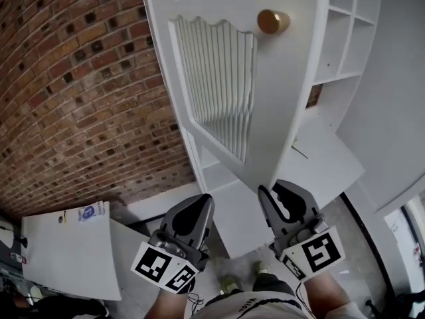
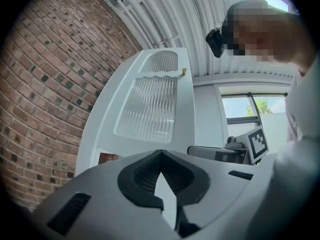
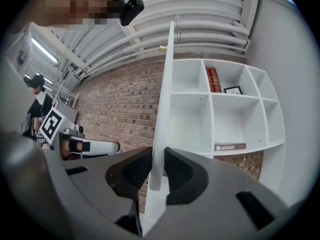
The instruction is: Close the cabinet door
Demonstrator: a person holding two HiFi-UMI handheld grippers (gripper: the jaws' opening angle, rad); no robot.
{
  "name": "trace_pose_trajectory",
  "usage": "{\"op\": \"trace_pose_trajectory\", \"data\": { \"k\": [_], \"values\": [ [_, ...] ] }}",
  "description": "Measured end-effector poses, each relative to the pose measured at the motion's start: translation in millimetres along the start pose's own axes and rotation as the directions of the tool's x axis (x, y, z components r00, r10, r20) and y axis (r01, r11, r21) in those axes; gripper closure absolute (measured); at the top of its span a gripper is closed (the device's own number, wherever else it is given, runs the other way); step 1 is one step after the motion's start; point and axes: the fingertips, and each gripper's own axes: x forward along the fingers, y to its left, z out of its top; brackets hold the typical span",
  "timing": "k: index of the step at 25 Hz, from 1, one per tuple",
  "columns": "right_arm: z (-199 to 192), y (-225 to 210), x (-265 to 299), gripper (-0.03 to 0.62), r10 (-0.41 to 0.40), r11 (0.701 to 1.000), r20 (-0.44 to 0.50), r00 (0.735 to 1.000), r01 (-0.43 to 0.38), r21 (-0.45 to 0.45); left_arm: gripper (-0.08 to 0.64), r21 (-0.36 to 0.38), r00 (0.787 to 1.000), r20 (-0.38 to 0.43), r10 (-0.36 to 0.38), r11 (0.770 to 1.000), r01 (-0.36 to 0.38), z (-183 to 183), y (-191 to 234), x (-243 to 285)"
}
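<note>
My right gripper (image 3: 157,156) clamps the cabinet door (image 3: 167,84) by its upright edge, shelves (image 3: 225,119) lying rightward; left gripper (image 2: 160,154) closed, empty.

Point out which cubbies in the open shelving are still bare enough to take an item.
The left-column cubbies beside the cabinet door are bare, as is the lower middle one. The top middle holds books and a small frame. The right claw crowds the door's edge.
</note>
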Motion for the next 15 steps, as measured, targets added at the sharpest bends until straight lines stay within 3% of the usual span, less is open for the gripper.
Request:
{"op": "trace_pose_trajectory", "data": {
  "k": [15],
  "values": [
    [-12, -105, 36, 0.504, 0.101, 0.993, -0.02, 0.995, -0.1, 0.068, 0.549, 0.037, 0.999, -0.005, 0.043, 0.998, -0.043, 7, 0, 62]
  ]
}}
